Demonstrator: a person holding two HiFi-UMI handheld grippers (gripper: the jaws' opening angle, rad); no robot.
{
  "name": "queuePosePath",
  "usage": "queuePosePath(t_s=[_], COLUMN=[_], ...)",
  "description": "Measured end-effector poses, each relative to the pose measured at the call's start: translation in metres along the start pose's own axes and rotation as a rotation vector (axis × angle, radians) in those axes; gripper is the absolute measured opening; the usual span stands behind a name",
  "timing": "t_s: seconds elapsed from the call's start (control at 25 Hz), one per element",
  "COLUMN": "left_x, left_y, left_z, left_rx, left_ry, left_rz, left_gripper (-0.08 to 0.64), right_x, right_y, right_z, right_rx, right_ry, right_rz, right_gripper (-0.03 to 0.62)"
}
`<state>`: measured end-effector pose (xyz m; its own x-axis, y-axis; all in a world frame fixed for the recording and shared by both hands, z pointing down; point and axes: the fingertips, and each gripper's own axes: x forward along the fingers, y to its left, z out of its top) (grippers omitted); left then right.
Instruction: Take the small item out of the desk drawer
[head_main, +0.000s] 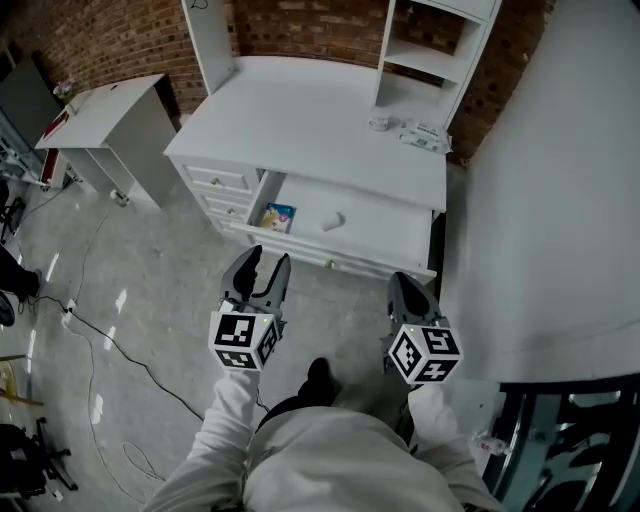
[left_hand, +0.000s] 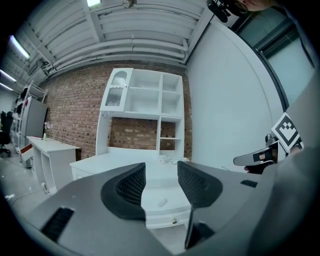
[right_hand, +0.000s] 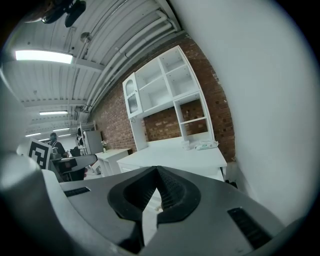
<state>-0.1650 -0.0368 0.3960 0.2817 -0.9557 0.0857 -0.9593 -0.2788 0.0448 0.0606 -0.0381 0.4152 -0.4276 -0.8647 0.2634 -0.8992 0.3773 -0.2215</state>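
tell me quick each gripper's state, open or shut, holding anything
Left gripper: open, nothing between the jaws.
Right gripper: shut, empty.

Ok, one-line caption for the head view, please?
Left gripper and right gripper hover before the open drawer holding a small white item and colourful packet.

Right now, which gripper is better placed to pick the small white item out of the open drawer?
Probably the left gripper: its jaws stand apart, and its own view frames the small white oblong item in the open white desk drawer between them. The right gripper is shut.
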Motion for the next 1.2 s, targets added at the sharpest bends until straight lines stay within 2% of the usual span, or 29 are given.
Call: queuePosePath(t_s=[0.56,1.2], left_x=[0.048,0.107], left_y=[0.032,0.038], left_z=[-0.002,-0.013], left_rx=[-0.007,0.019], left_ry=[0.017,0.082], left_rz=[-0.053,-0.071], left_gripper=[0.216,0.233], right_x=[0.052,0.099], right_y=[0.008,-0.020], right_z=[0.020,0.039], right_rx=[-0.023,-0.011], right_ry=[-0.009,-0.016], right_rz=[-0.031,-0.025], right_gripper=[0.028,0.028])
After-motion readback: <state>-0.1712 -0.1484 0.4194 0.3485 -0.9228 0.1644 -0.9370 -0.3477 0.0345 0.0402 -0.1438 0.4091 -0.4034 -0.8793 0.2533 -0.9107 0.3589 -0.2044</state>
